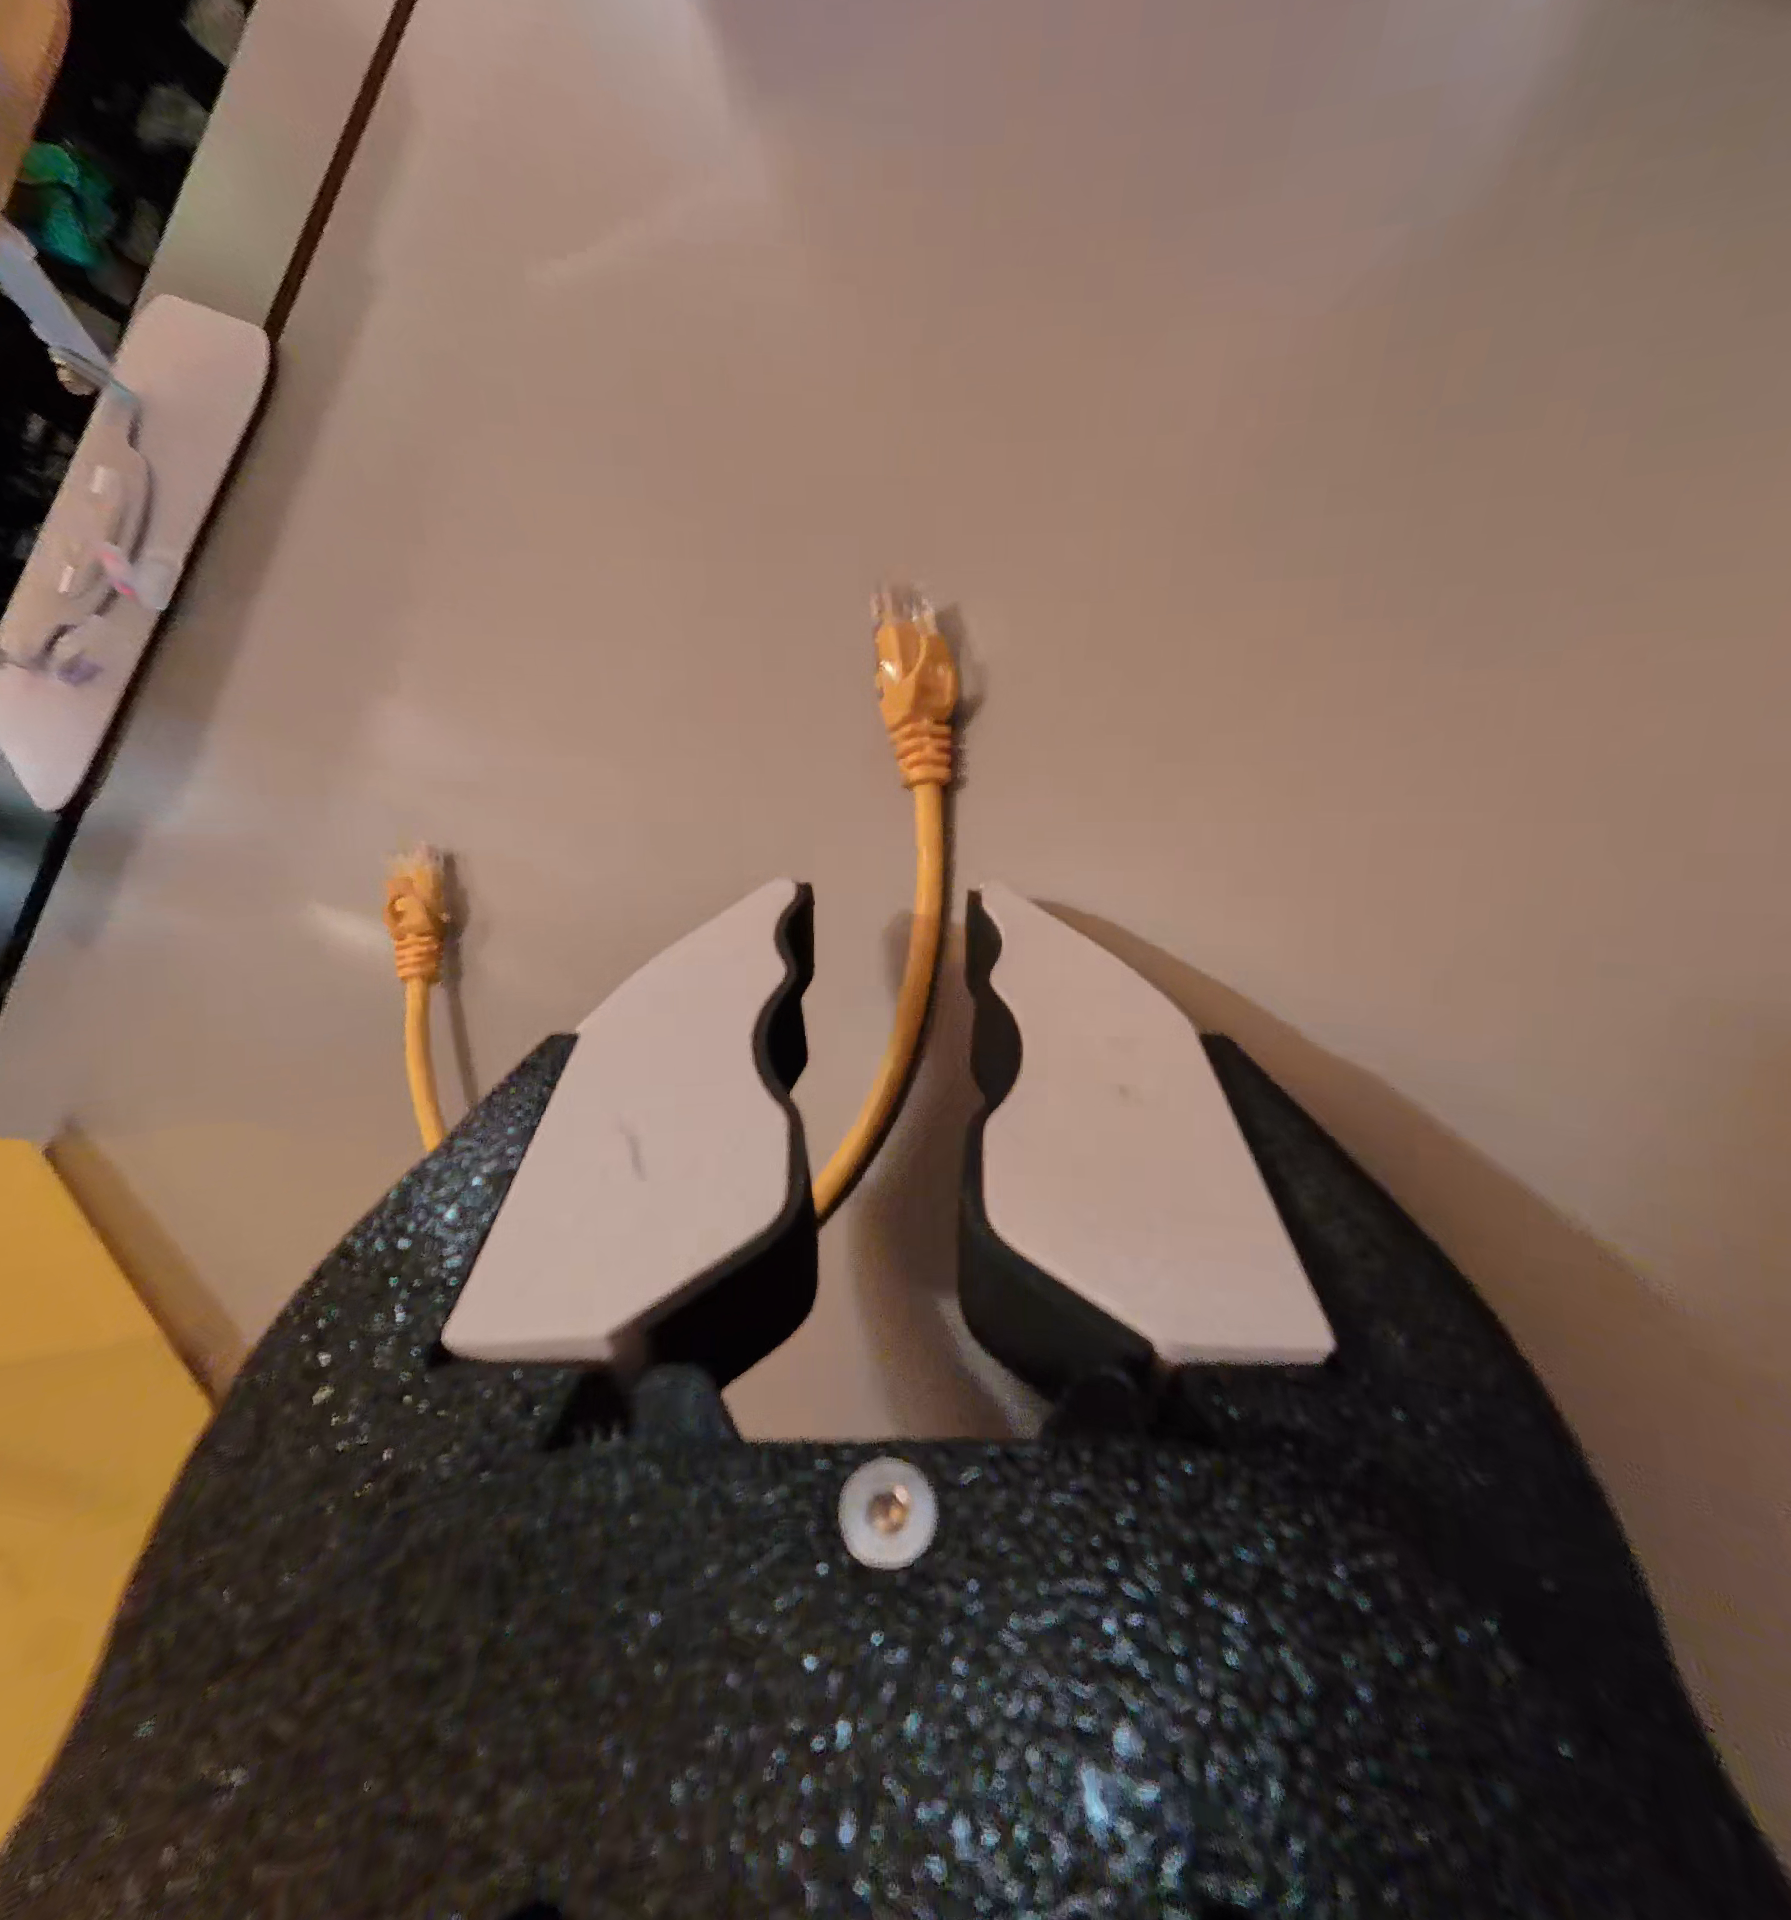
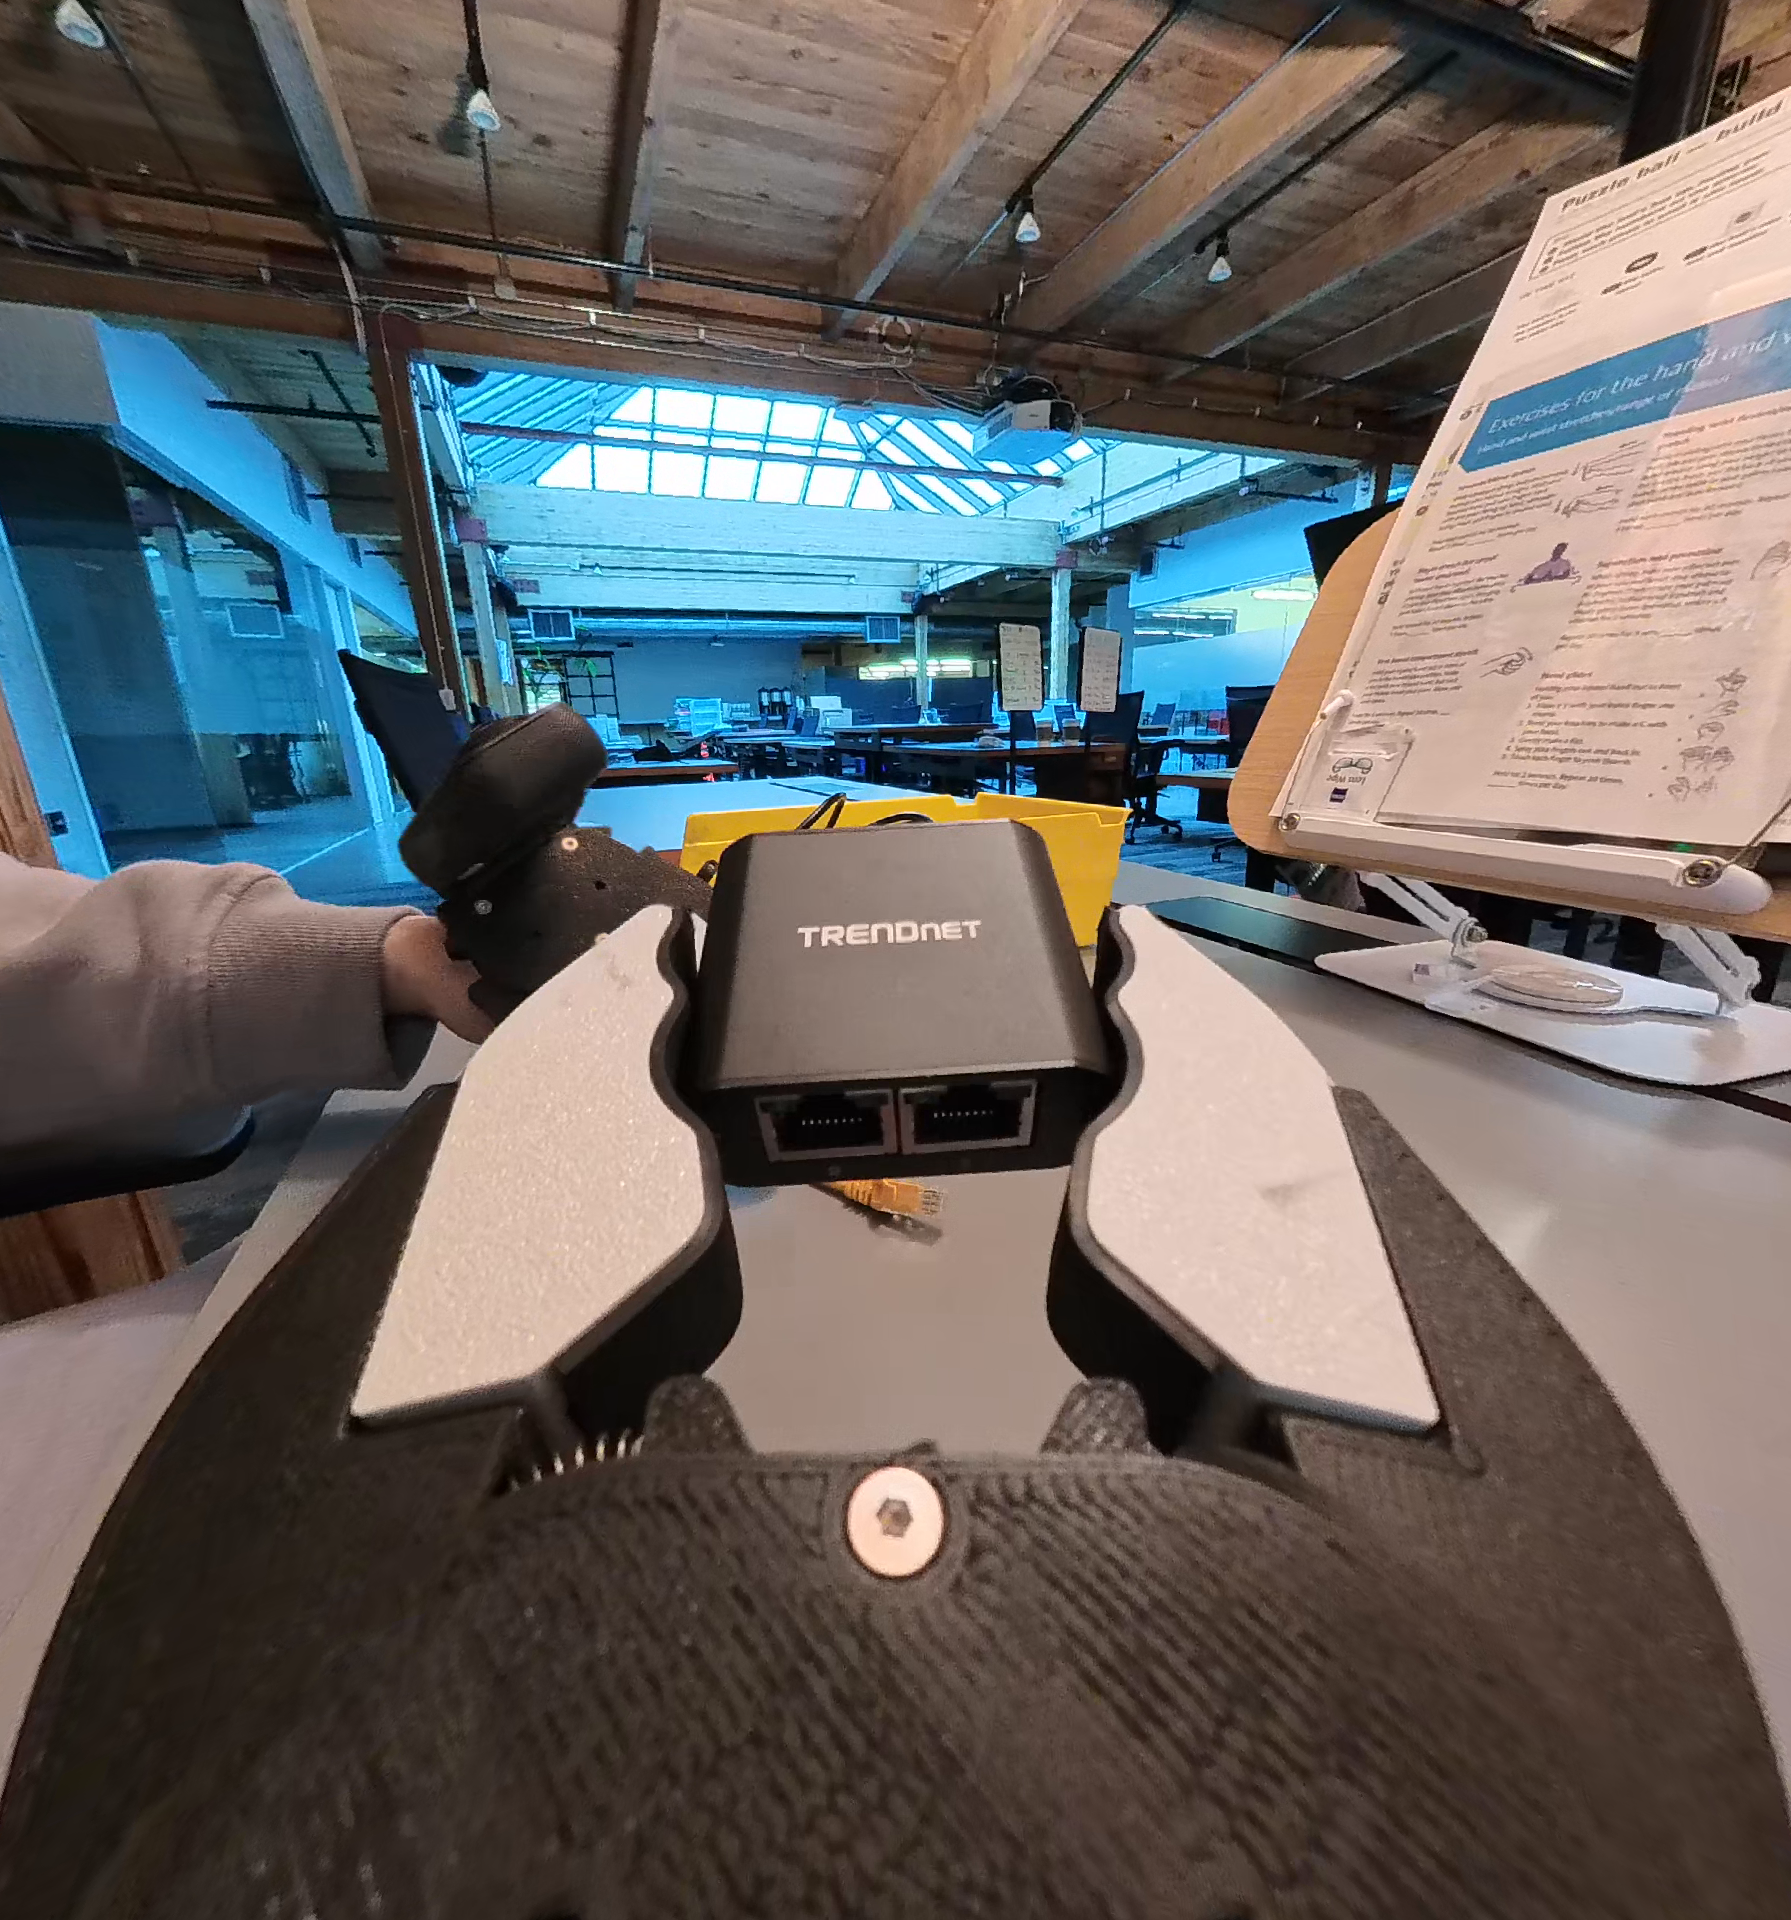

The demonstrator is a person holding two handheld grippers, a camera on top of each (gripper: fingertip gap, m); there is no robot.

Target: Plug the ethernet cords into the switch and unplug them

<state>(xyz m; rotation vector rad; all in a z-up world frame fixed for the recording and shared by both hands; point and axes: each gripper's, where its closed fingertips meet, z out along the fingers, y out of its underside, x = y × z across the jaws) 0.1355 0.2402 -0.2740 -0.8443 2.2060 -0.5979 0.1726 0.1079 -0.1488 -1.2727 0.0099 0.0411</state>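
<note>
The right gripper (image 2: 896,997) has its jaws pinching the sides of the small black switch (image 2: 891,987), lifted off the table (image 2: 1493,1195) with its two empty sockets turned back toward the camera; held this way the ports seem to be offered up so a plug can be pushed straight in while the box is braced against the push. Just below the switch, on the table, an orange plug (image 2: 896,1200) peeks out. The left gripper (image 1: 891,935) points down at the table with its jaws spread and not touching anything; one orange cord (image 1: 906,1029) runs up through the gap between them to its plug (image 1: 912,675) lying farther off, so the gripper looks lined up to close on that cord. A second orange cord (image 1: 421,1049) with its own plug lies to the left, apart from the first. Neither cord is plugged in yet. The table is a smooth pale grey top. A yellow bin (image 2: 1057,842) sits behind the switch, and on the right a stand (image 2: 1556,842) props up printed sheets. A person's hand (image 2: 434,977) in a grey sleeve holds the left gripper at the left. Beyond is a big open workspace with a wooden beamed ceiling, a skylight and rows of desks.
</note>
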